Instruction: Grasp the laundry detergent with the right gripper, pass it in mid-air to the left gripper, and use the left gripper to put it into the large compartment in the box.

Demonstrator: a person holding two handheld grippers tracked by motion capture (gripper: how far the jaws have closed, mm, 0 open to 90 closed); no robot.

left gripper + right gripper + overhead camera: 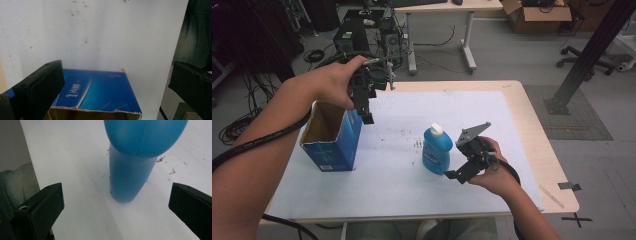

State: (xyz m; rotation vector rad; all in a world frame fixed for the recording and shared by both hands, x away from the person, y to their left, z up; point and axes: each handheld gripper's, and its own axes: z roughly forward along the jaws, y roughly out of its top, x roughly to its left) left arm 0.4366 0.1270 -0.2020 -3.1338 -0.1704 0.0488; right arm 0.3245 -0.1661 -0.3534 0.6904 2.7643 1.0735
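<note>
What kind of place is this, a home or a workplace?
Most likely a lab or workshop-style office. Behind the table stand electronic units with tangled cables on the floor, a desk, a rolling chair base and a cardboard box.

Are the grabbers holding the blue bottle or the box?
Neither. Both jaws stand open: right gripper near the blue plastic bottle, left gripper above the blue cardboard box.

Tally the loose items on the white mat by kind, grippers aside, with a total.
Blue bottle with white cap: 1
Blue cardboard box, top open: 1
Total: 2
</note>
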